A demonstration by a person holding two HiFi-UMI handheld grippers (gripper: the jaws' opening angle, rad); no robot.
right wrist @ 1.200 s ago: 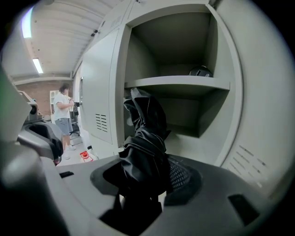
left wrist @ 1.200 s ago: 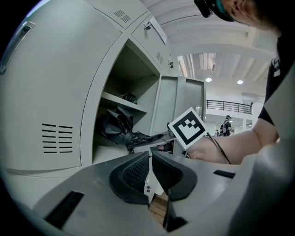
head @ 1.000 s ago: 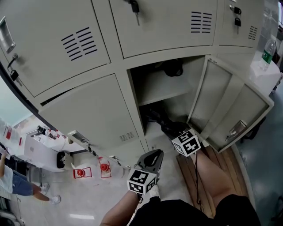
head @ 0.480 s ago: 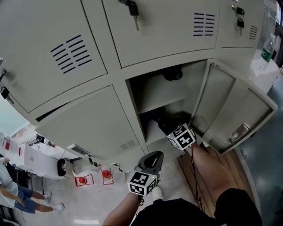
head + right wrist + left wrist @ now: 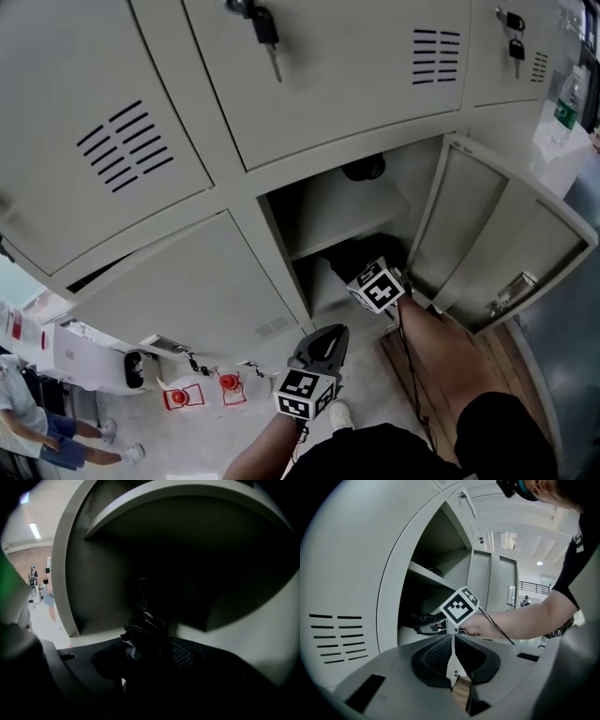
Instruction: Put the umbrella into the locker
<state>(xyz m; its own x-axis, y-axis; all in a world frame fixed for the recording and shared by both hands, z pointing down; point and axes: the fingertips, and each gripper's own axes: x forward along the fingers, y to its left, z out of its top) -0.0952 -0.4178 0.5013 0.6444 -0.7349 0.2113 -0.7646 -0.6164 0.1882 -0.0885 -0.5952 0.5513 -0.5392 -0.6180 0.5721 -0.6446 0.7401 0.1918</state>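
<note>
Black umbrella (image 5: 143,634) is pinched by the right gripper (image 5: 150,660) to carry it under the locker (image 5: 272,220) shelf, while the unneeded left gripper (image 5: 453,656) hangs back, jaws pressed together.

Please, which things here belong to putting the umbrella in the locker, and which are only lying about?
Job: umbrella, held by right tool; open locker compartment; its door.

Lying about: water bottle; keys in the closed doors; red items on the floor; dark object on the upper shelf.
</note>
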